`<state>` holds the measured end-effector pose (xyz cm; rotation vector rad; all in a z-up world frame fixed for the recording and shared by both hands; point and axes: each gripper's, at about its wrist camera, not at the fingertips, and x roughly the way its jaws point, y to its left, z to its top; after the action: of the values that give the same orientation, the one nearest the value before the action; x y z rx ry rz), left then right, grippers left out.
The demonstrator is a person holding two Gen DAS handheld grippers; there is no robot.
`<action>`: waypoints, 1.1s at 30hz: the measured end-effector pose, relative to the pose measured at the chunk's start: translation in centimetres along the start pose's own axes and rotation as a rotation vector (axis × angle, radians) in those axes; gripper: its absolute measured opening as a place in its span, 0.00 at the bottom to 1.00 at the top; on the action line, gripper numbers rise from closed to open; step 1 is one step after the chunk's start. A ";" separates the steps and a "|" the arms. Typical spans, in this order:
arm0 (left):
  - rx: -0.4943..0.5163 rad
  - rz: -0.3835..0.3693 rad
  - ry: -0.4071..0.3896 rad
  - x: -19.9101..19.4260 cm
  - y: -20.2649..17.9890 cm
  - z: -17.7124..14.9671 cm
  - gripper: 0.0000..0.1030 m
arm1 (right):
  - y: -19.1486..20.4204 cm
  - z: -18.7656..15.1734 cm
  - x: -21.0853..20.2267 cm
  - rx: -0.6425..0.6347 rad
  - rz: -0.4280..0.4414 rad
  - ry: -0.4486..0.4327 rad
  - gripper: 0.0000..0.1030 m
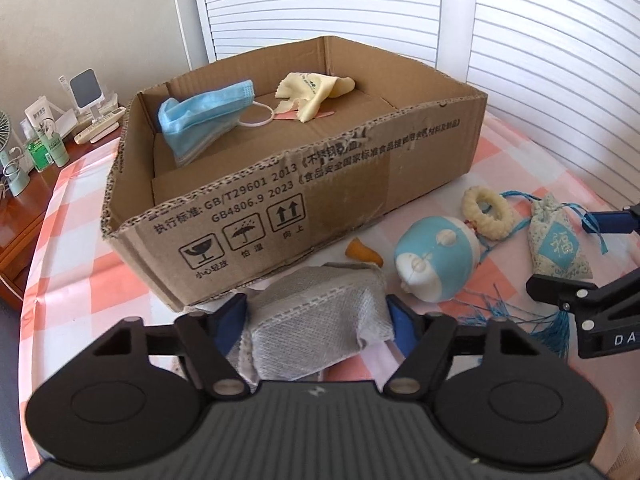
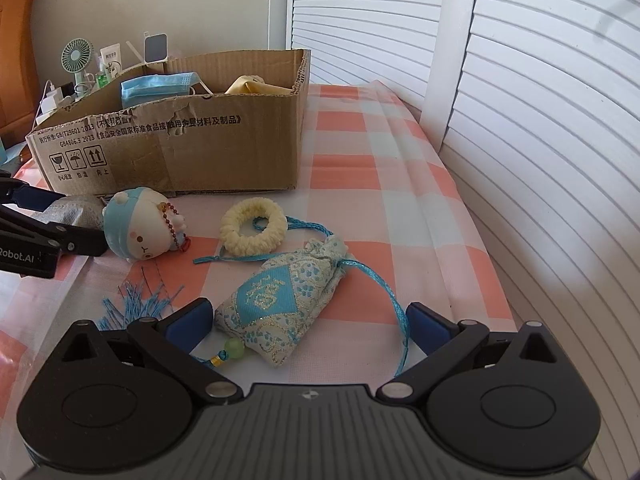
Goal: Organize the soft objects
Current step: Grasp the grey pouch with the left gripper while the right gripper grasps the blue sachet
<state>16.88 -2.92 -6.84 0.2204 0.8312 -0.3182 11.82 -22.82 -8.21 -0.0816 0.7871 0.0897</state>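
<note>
Bright daylight, soft shadows, sharp focus, fisheye-bent edges.

Your left gripper's black body hides the near edge of the grey woven cloth pad [image 1: 320, 332] at the bottom centre of its view. The right gripper [image 1: 588, 264] is cut off by that frame's right edge. In the right view, the cardboard box wall [image 2: 168, 140] hides most of the pale yellow cloth [image 2: 256, 84], and the small bottles [image 2: 105, 70] at upper left are too small for you to read.
</note>
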 end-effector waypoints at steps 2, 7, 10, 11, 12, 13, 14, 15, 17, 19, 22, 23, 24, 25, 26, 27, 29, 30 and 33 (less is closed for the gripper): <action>-0.003 -0.007 -0.005 -0.3 0.2 -0.1 0.65 | 0.0 0.1 -0.1 -0.004 0.004 0.007 1.00; -0.007 -0.011 -0.005 -0.5 0.3 -0.3 0.65 | 0.5 0.4 -0.1 -0.021 0.017 0.026 1.00; -0.008 -0.014 -0.006 -0.4 0.3 -0.3 0.65 | 1.1 0.6 0.0 -0.044 0.036 0.024 1.00; -0.009 -0.015 -0.007 -0.4 0.3 -0.3 0.65 | 1.2 0.7 0.1 -0.049 0.039 0.022 0.99; -0.011 -0.017 -0.007 -0.4 0.4 -0.3 0.65 | 1.4 0.8 0.1 -0.054 0.047 0.019 0.99; -0.013 -0.019 -0.008 -0.4 0.4 -0.3 0.65 | 1.6 1.0 0.2 -0.059 0.059 0.017 0.97; -0.015 -0.020 -0.008 -0.4 0.5 -0.3 0.65 | 1.7 1.1 0.3 -0.063 0.066 0.013 0.95; -0.017 -0.022 -0.008 -0.4 0.5 -0.3 0.65 | 1.8 1.3 0.3 -0.066 0.070 0.009 0.94; -0.016 -0.024 -0.008 -0.4 0.5 -0.3 0.65 | 2.1 1.6 0.5 -0.078 0.069 0.004 0.88; -0.016 -0.024 -0.009 -0.4 0.6 -0.3 0.65 | 2.2 1.9 0.7 -0.090 0.049 -0.001 0.80; -0.019 -0.028 -0.010 -0.4 0.6 -0.3 0.65 | 1.9 2.2 0.7 -0.085 0.032 0.000 0.67; -0.019 -0.029 -0.010 -0.4 0.6 -0.3 0.65 | 1.8 2.3 0.7 -0.086 0.025 -0.001 0.60; -0.019 -0.030 -0.011 -0.4 0.7 -0.3 0.64 | 1.6 2.3 0.6 -0.086 0.019 0.000 0.57; -0.018 -0.030 -0.011 -0.4 0.7 -0.4 0.64 | 1.4 2.3 0.6 -0.083 0.011 0.001 0.50; -0.016 -0.031 -0.012 -0.4 0.7 -0.4 0.63 | 1.3 2.3 0.5 -0.079 0.009 0.003 0.45; -0.012 -0.031 -0.013 -0.5 0.7 -0.4 0.62 | 1.1 2.3 0.3 -0.073 0.010 0.005 0.44; -0.001 -0.033 -0.015 -0.7 0.7 -0.4 0.60 | 0.8 2.3 0.0 -0.063 0.017 0.004 0.36; 0.006 -0.034 -0.018 -0.8 0.6 -0.4 0.58 | 0.7 2.3 -0.2 -0.059 0.022 0.004 0.35; 0.033 -0.034 -0.023 -1.4 0.5 -0.4 0.55 | 0.6 2.3 -1.1 -0.062 0.029 -0.004 0.27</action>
<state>15.93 -2.06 -6.05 0.2332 0.8080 -0.3659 12.64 -22.06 -5.86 -0.1289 0.7813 0.1420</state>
